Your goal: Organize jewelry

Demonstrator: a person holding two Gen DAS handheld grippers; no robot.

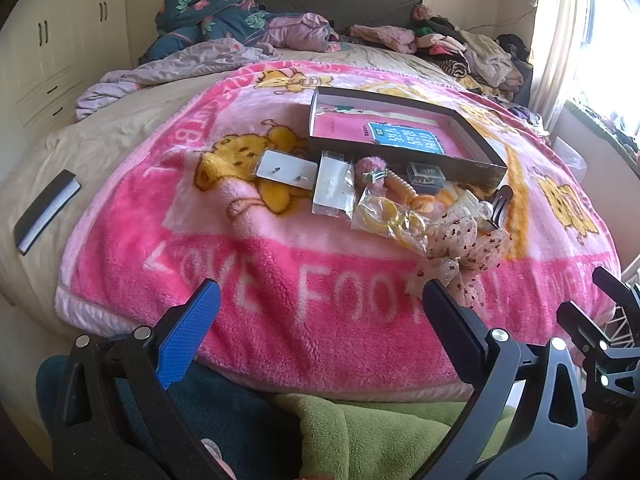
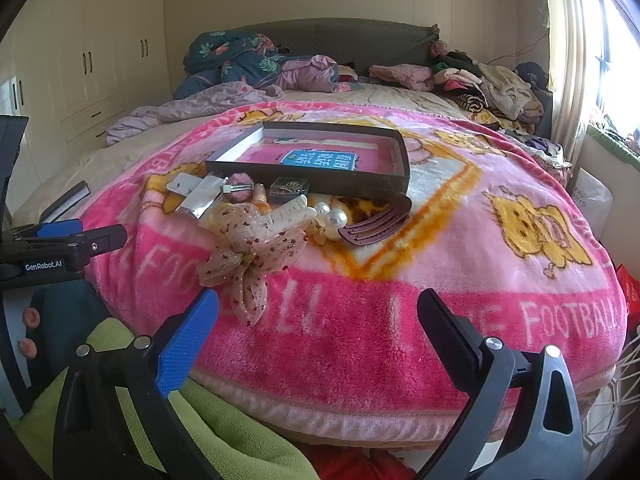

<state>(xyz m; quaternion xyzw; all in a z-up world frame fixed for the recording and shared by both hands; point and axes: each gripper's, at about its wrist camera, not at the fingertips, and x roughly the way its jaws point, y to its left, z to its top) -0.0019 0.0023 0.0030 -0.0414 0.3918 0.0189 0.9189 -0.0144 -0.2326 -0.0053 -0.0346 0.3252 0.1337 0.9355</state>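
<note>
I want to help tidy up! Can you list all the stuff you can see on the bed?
Box: 1, dark, open, mid-blanket, pink and blue book inside.
Blanket: 1, pink with yellow bears, over the bed.
Bow hair clip: 1, beige with dark dots, nearest the edge.
Claw clip: 1, cream, behind the bow.
Hair comb: 1, brown, right of the pile.
Pearl beads: a few, white, beside the comb.
Earring card: 1, white, left of the pile.
Bag of rings: 1, clear with yellow rings.
Small case: 1, dark, before the box.
Notebook: 1, black, far left.
Clothes: heap, mixed, by the headboard.
Left gripper: open, empty.
Right gripper: open, empty.
</note>
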